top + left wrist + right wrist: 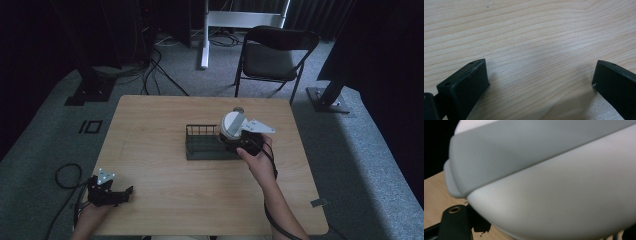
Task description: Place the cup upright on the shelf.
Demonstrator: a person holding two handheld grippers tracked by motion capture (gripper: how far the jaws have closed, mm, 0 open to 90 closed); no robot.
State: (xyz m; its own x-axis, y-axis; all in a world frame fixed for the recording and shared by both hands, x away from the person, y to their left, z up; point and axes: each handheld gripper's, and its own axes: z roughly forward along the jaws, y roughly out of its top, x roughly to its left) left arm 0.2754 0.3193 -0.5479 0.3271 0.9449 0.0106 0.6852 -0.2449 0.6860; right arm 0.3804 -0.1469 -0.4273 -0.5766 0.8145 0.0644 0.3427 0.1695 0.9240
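Black jaws of the right gripper [239,139] clamp a white and grey round object [554,182], perhaps a bowl or a lid, which sits very close to the lens in the right gripper view. Its grey band runs as a slanted stripe there, higher at the right. One jaw is visible at the lower left under the white body; the other is cut off at the lower right edge. What the object exactly is stays hard to tell, because it is so close and blurred.

From the high view, the same object [233,123] stands on edge, its round face turned toward the left of the worktop [150,150], at the right end of a dark wire rack [205,145]. Whether it touches the rack I cannot tell.

At the near left corner, the left gripper [107,192] has its jaws spread wide over bare wood, holding nothing.
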